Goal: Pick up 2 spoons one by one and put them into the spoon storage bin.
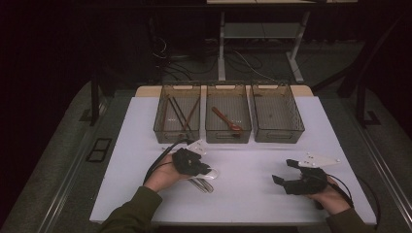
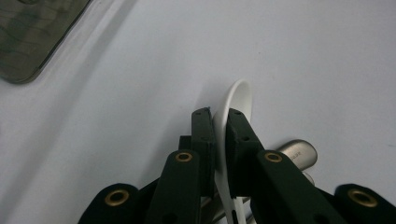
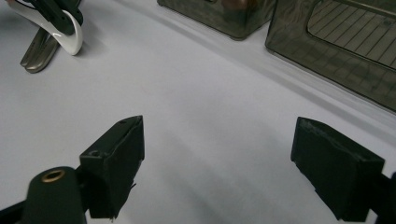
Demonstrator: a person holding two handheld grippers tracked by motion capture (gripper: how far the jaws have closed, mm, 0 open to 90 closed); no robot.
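White spoon point(image 2: 236, 100) handle hidden between left gripper point(image 2: 219, 133) jaws; metal pieces point(image 2: 299, 151) beneath mostly covered, kind not told; small dark speck point(image 1: 268, 115) in right bin point(image 1: 277, 112) too small to be named.

Three bins point(image 1: 228, 114) in a row at table's point(image 1: 121, 160) far edge. Left: sticks point(image 1: 180, 114). Middle: brown spoon point(image 1: 227, 121). Cables point(image 1: 194, 60) on floor behind.

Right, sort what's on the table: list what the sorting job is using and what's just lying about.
In use:
- white spoon, clamped in the left gripper
- metal utensils beneath it
- three bins: chopsticks bin, wooden spoon bin, right bin
- right gripper, open, holding nothing

Lying about:
- cables on the floor beyond
- desk frame
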